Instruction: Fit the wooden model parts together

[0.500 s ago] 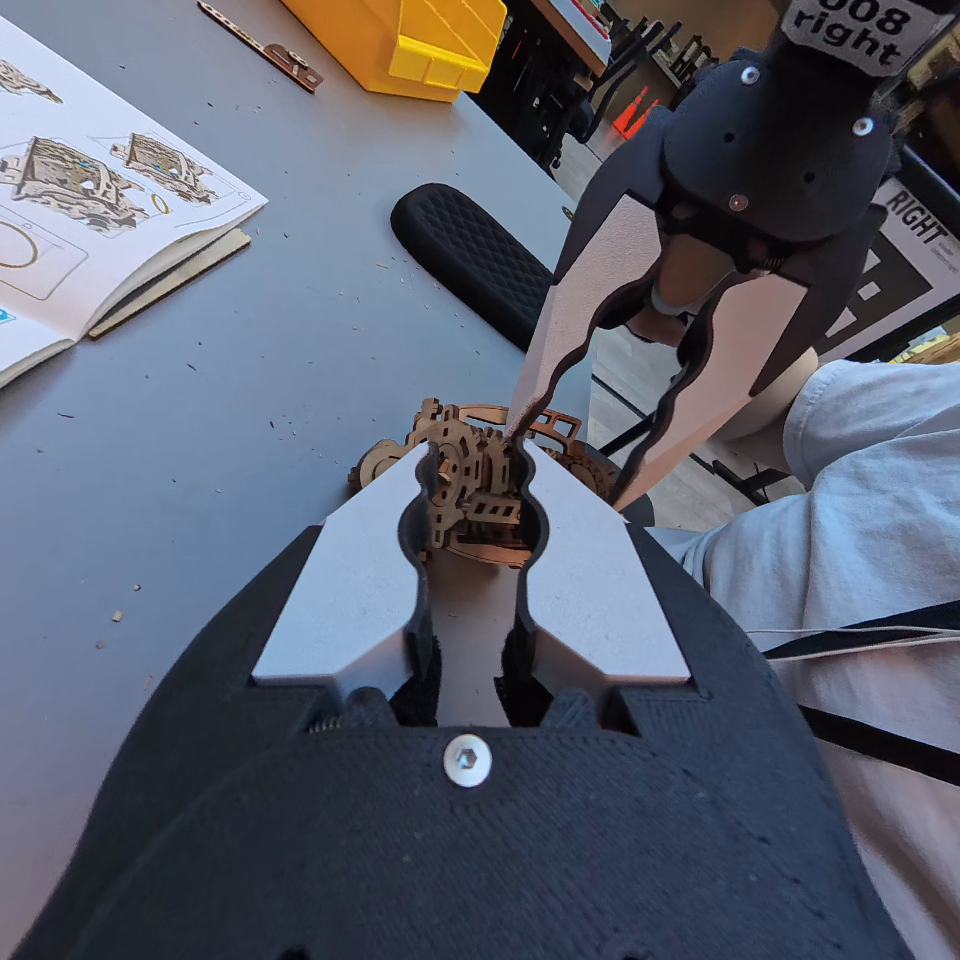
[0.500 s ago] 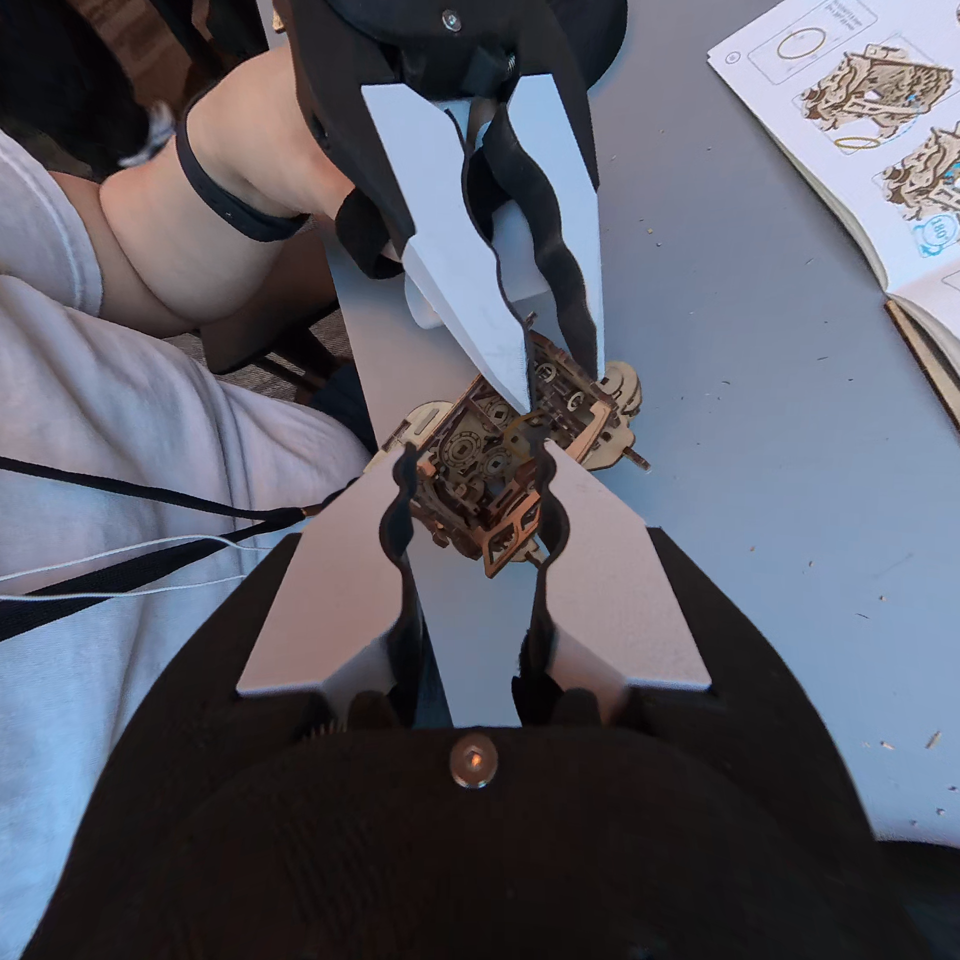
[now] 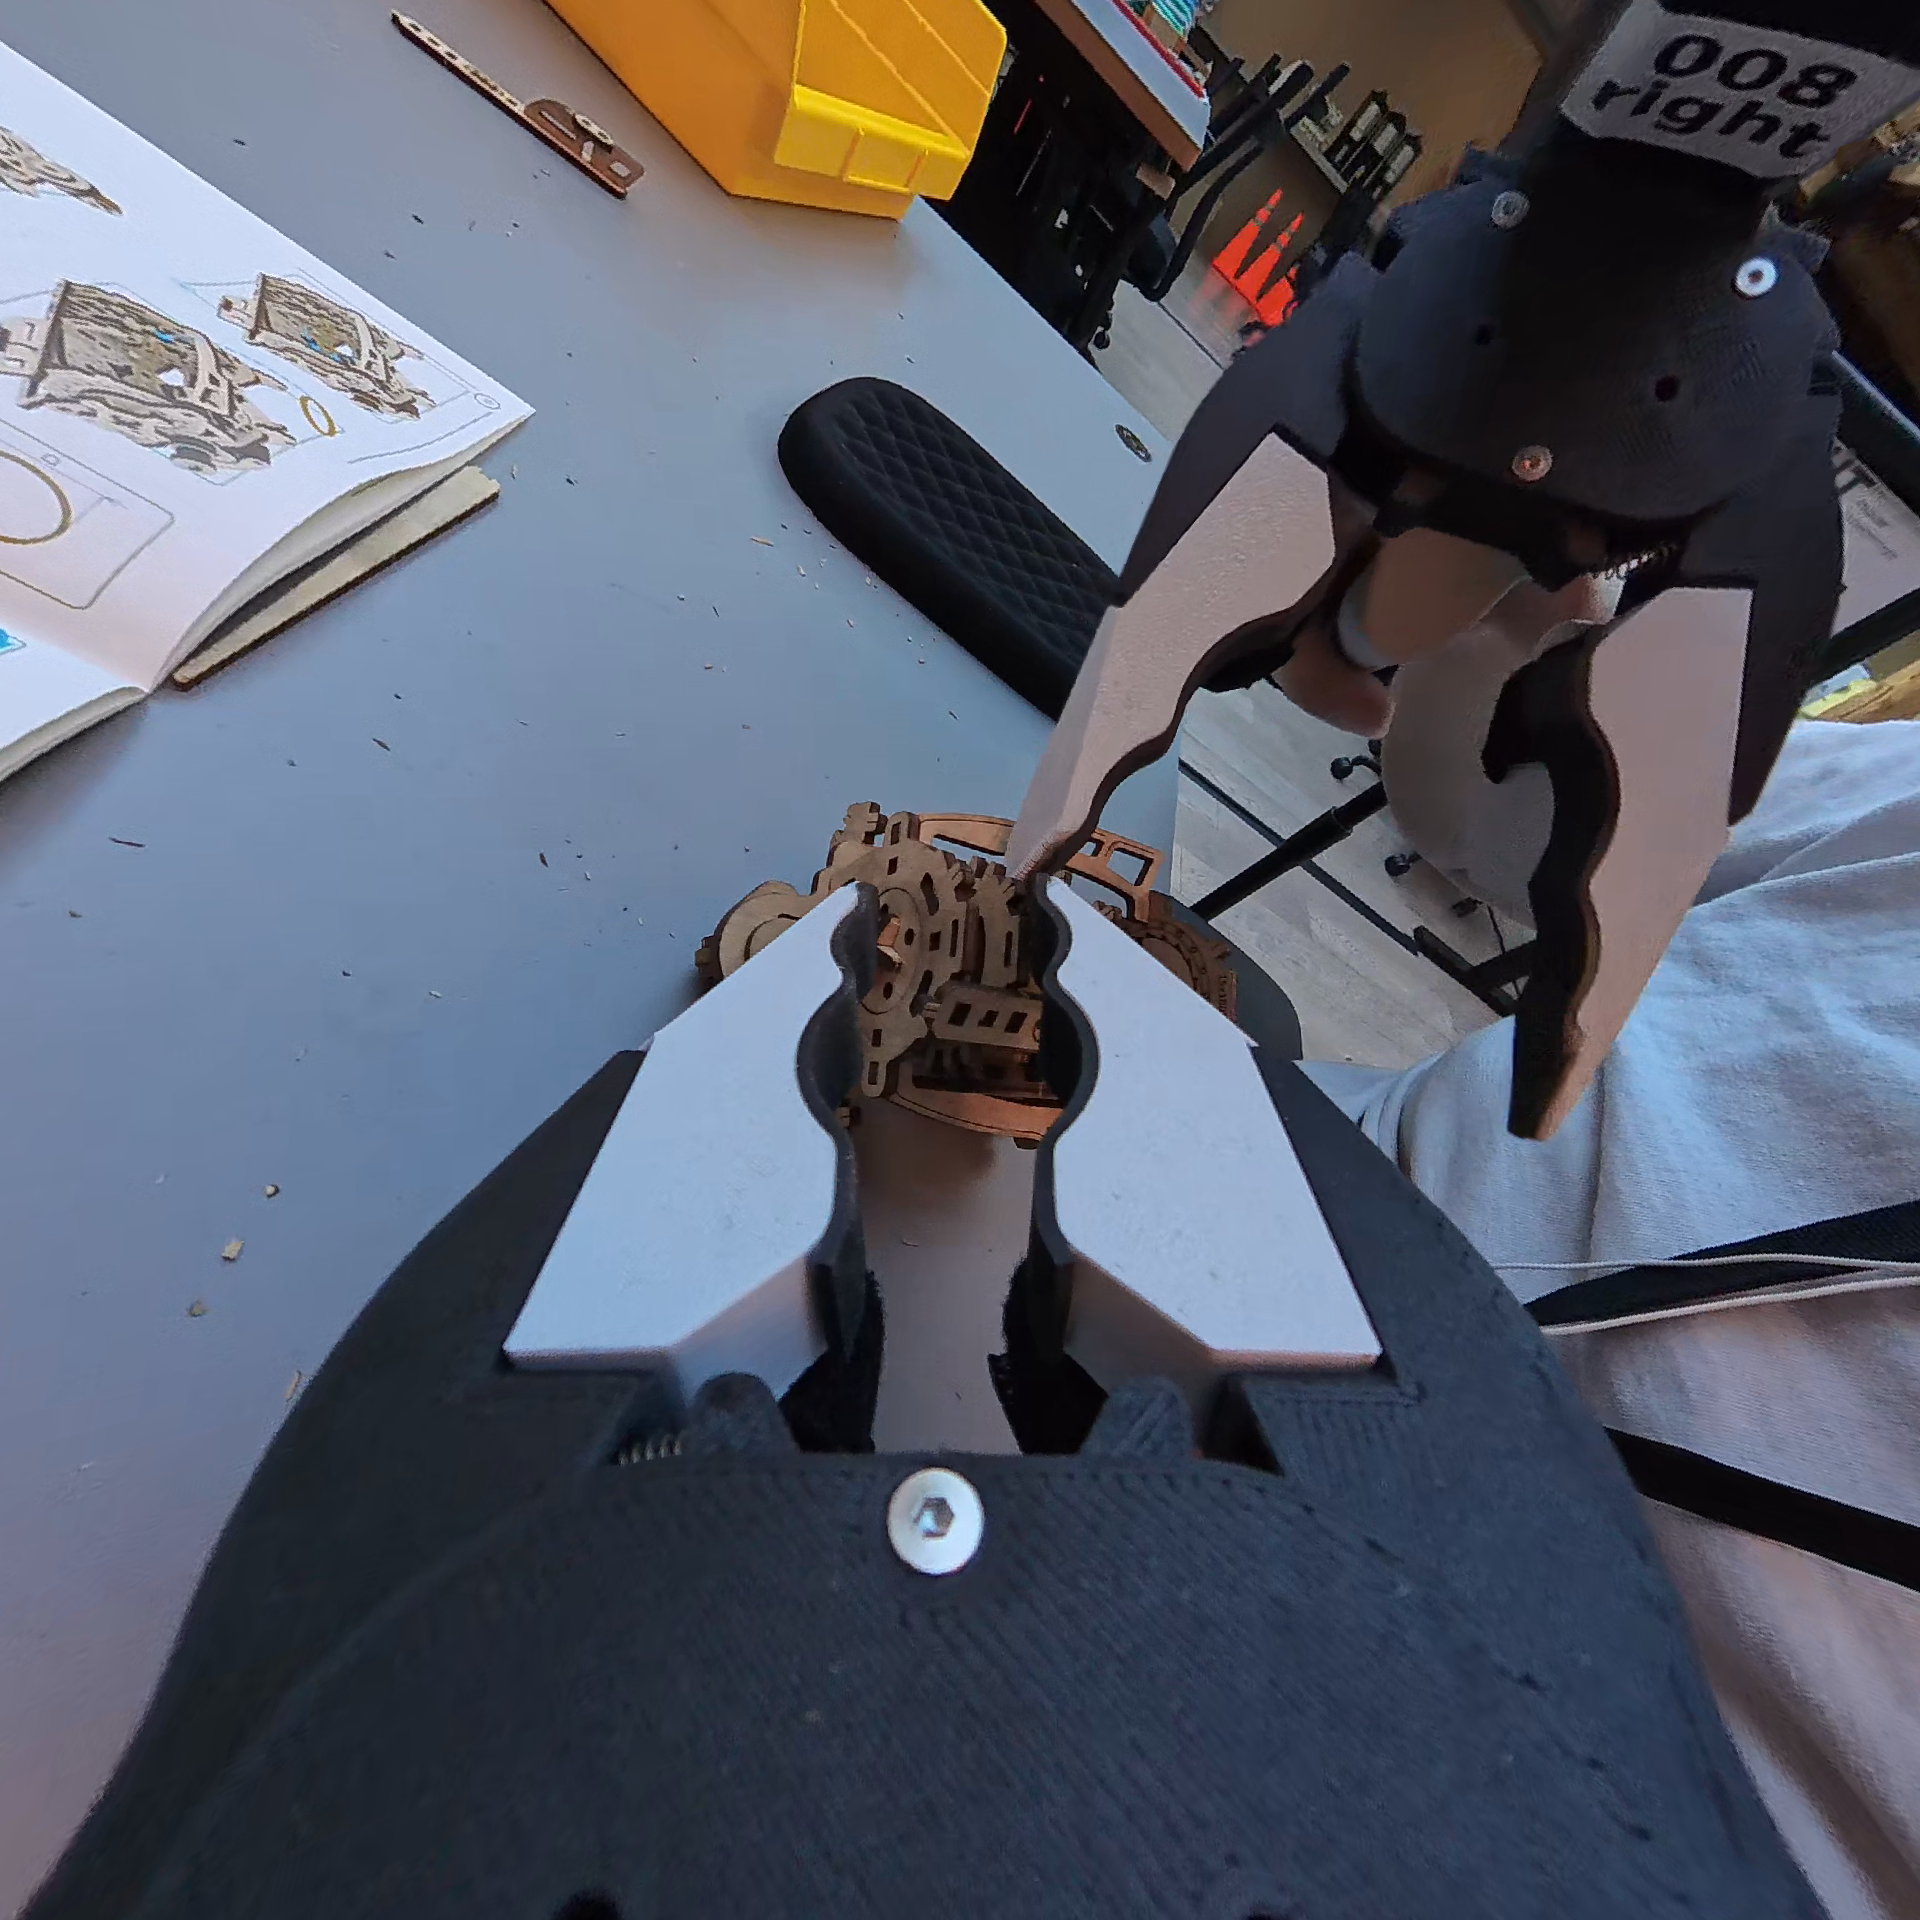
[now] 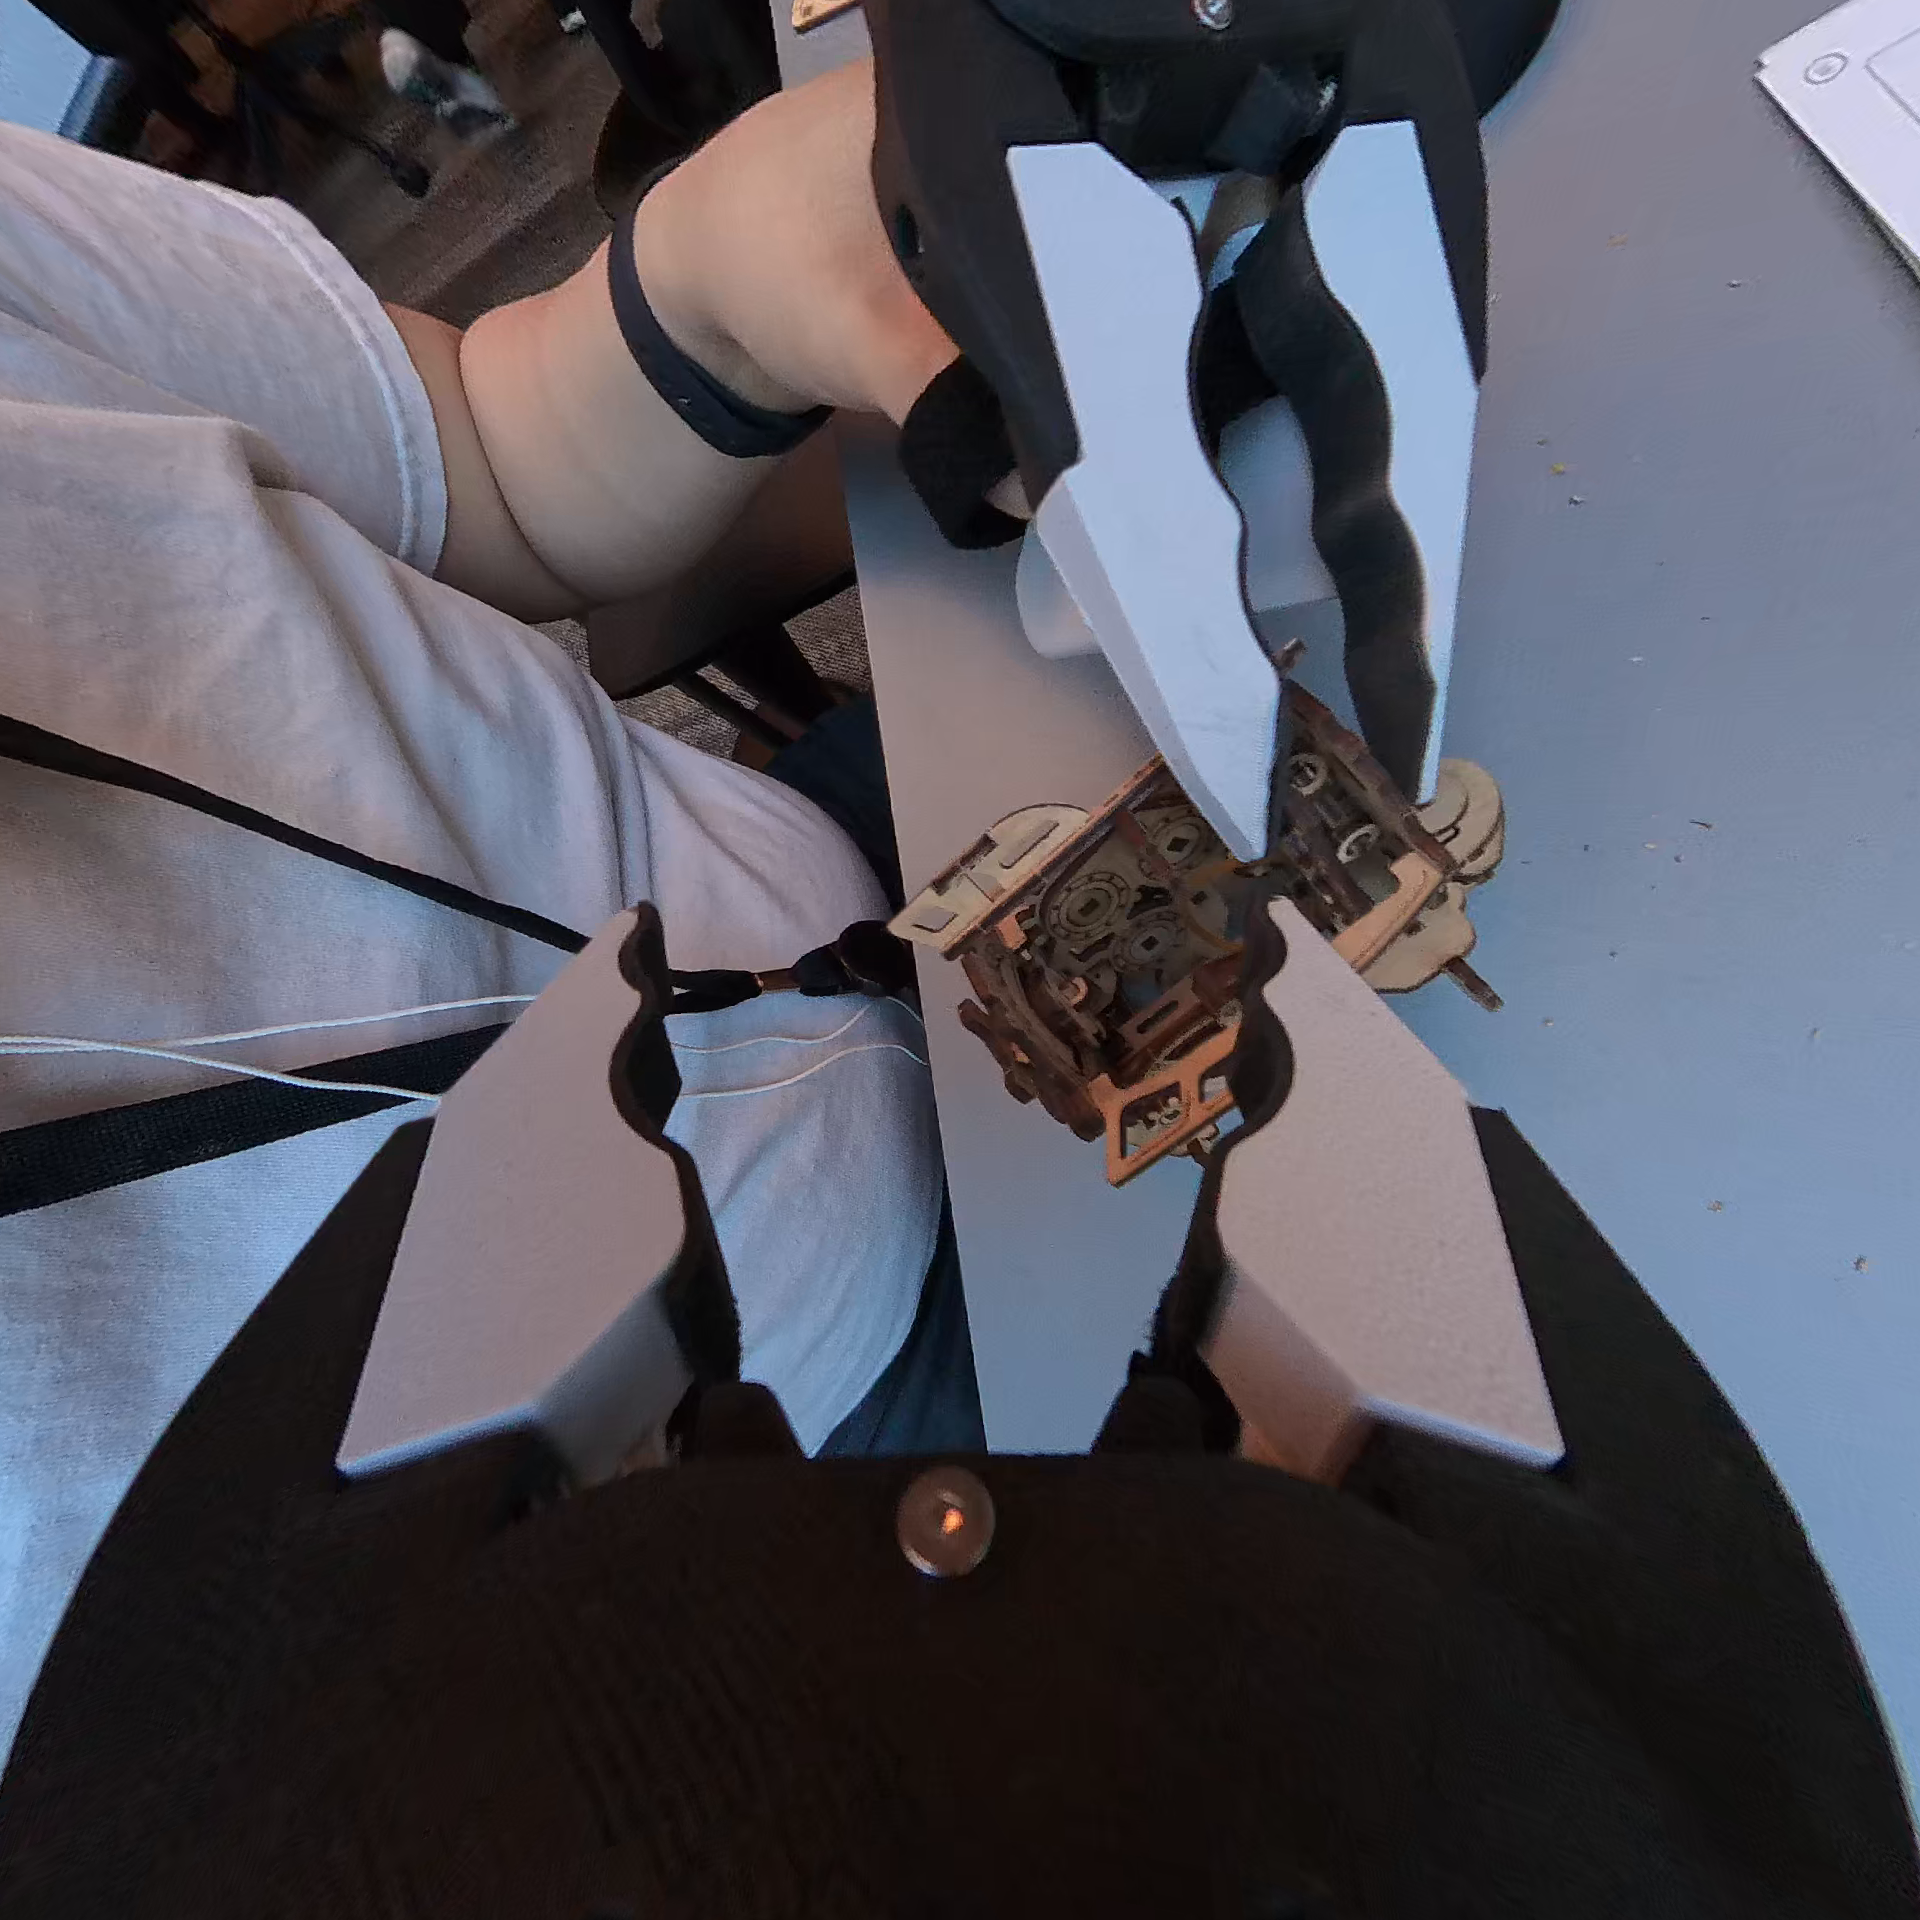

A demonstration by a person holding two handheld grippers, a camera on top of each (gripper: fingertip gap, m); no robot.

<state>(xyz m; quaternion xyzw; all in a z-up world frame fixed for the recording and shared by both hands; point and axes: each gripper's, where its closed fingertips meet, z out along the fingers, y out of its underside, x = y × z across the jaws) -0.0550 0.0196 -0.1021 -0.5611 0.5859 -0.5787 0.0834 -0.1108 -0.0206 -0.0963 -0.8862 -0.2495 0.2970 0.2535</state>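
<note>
The wooden model [image 3: 951, 992], a partly built gear assembly in a pale frame, sits at the near edge of the grey table [image 3: 520, 779], directly ahead of the left tongs [image 3: 948, 906] and gripped between their two fingers; these tongs are clenched on the model, which fills the gap at the tips. The right tongs [image 4: 951, 920] come at the model from the opposite side and are released, their fingers spread wide and holding nothing. In the right wrist view the model lies ahead and toward the right-hand finger [image 4: 1340, 1122], whose inner edge appears to touch the frame, while the other finger stands well clear over the person's lap. In the left wrist view one right finger's tip comes down to the model's top edge, just beyond the left tongs; whether it touches cannot be told. The model's long axis appears to run slantwise across the right tongs' line of approach. Judgement: the left tongs serve as the clamp, so any fitting falls to the right tongs, which are off-centre and would need to shift rightward to straddle the frame. No loose part is seen in either tongs.
</note>
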